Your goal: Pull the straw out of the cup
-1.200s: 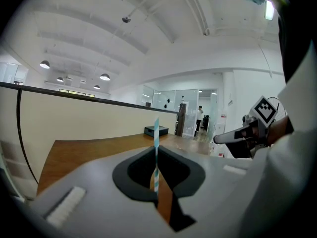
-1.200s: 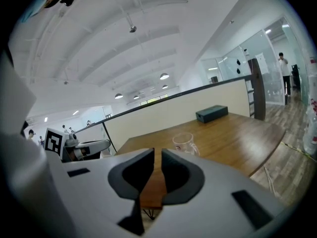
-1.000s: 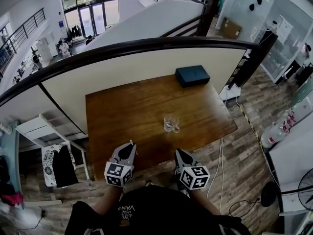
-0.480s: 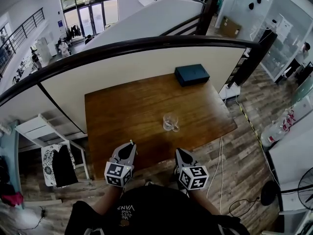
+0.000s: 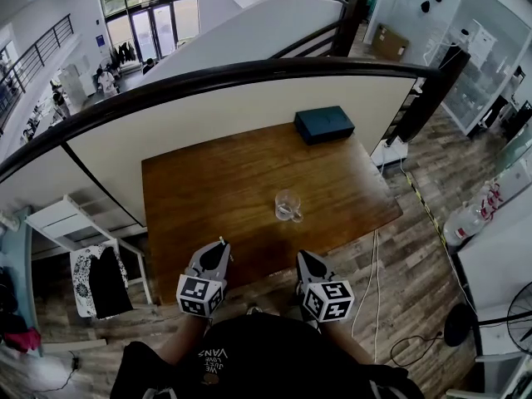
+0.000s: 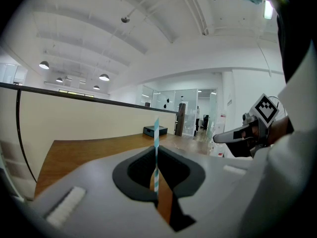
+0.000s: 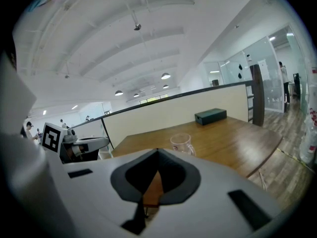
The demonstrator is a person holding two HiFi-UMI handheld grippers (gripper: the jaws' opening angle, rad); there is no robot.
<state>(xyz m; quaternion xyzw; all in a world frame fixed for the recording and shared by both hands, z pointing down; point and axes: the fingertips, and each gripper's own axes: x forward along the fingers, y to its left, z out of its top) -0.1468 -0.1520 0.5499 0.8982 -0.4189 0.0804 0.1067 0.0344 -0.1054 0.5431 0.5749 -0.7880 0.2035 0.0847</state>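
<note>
A clear glass cup (image 5: 288,206) with a handle stands on the wooden table (image 5: 199,189), right of centre, with no straw in it. The cup (image 7: 182,144) also shows ahead in the right gripper view. A blue-and-white striped straw (image 6: 156,138) stands upright between the jaws of my left gripper (image 6: 156,152), which is shut on it. In the head view the left gripper (image 5: 219,249) hovers at the table's near edge, well short of the cup. My right gripper (image 5: 303,259) sits beside it, shut with nothing between its jaws (image 7: 157,153).
A dark box (image 5: 324,125) lies at the table's far right corner, against a low cream partition with a dark rail (image 5: 249,77). A white shelf unit (image 5: 66,219) stands left of the table. Cables (image 5: 374,281) trail on the wood floor to the right.
Both grippers keep their places at the near edge. Only the head view has shifted slightly.
</note>
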